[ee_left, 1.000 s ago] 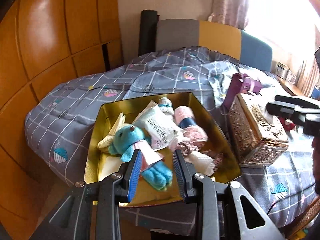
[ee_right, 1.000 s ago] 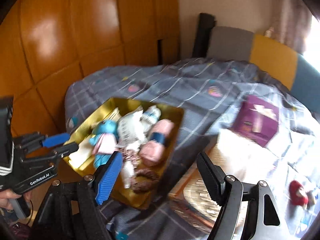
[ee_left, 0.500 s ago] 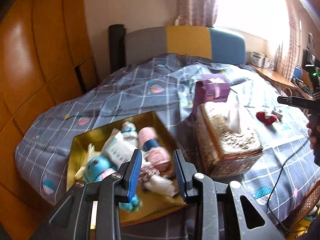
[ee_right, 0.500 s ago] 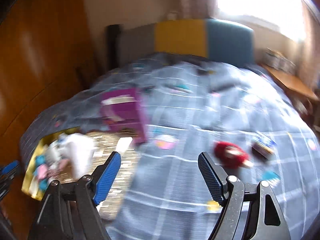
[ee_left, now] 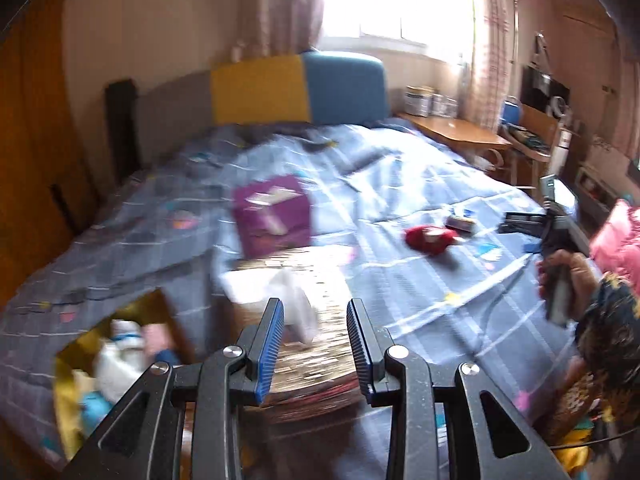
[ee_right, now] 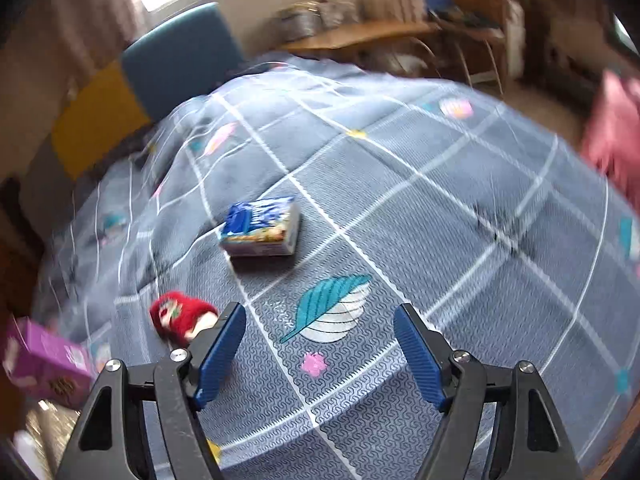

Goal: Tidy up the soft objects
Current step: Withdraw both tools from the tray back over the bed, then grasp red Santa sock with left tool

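My left gripper point(ee_left: 316, 344) is open and empty, hovering over an ornate tissue box point(ee_left: 316, 364). Left of that box lies a gold box point(ee_left: 66, 376) holding several soft toys, blurred here. A red plush toy point(ee_left: 430, 238) lies on the bedspread further right, beside a small blue tissue pack point(ee_left: 460, 222). A hand holds my right gripper point(ee_left: 524, 232) beyond them. In the right wrist view my right gripper point(ee_right: 320, 356) hangs over bare bedspread with nothing between its jaws, which are closing slightly. The red plush toy point(ee_right: 180, 316) lies just left of its left finger, the blue tissue pack point(ee_right: 262, 226) ahead.
A purple carton point(ee_left: 274, 216) stands behind the tissue box and shows at the left edge point(ee_right: 44, 356) of the right wrist view. Pink fabric point(ee_left: 616, 240) hangs at the bed's right side. A wooden desk point(ee_left: 460, 132) and chair stand beyond the bed.
Both views swung right, away from the gold box. My right gripper crossed the bed and sank toward the red plush toy and tissue pack. My left gripper shifted over the tissue box.
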A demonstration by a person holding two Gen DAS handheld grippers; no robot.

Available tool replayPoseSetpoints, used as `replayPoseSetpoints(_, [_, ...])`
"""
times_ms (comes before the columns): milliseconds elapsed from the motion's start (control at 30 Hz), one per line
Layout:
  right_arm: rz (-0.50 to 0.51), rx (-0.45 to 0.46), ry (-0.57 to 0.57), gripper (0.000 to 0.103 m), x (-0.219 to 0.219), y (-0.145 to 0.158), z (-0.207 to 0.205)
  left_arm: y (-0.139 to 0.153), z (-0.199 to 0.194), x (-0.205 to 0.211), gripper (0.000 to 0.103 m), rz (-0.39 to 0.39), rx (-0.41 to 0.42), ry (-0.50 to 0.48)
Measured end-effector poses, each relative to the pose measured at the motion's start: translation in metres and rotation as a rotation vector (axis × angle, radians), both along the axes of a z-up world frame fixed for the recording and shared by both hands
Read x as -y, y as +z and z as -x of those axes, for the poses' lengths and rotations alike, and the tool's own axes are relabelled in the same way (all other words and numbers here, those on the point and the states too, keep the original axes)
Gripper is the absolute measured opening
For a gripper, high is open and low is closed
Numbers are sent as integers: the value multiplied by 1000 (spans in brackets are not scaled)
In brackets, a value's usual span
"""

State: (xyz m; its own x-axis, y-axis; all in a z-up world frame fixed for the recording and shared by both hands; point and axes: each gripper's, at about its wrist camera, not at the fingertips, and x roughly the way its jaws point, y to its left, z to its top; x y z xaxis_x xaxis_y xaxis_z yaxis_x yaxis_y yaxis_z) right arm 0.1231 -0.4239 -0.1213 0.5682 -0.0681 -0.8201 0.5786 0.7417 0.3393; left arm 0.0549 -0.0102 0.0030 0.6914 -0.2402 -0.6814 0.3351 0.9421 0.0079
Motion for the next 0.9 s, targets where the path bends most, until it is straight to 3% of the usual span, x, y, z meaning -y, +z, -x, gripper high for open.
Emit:
replayPoseSetpoints(233, [-103,17,-34,78,9,-1,9,-17,-39,74,33,156,-202,-108])
replayPoseSetpoints(400, [-160,51,-54,79,14,1,16,-37,-72,125,41,188,-303,-149])
replayPoseSetpoints(500, [-196,67,-69,81,18,1,18,-61,-97,151,44,178,-385,-138])
replayPoseSetpoints(700, [-236,86,-63,81,19,1,18,-108,-148,180,45,244,-555,-64])
replayPoseSetpoints(733, [-243,87,-60,81,18,1,17,-113,-155,185,48,256,-568,-54])
replayPoseSetpoints(833, [-267,89,-43,81,17,0,15,-122,-177,201,71,289,-582,-35])
replayPoseSetpoints(900, [-280,90,-33,81,15,-1,14,-129,-191,212,72,294,-600,-15])
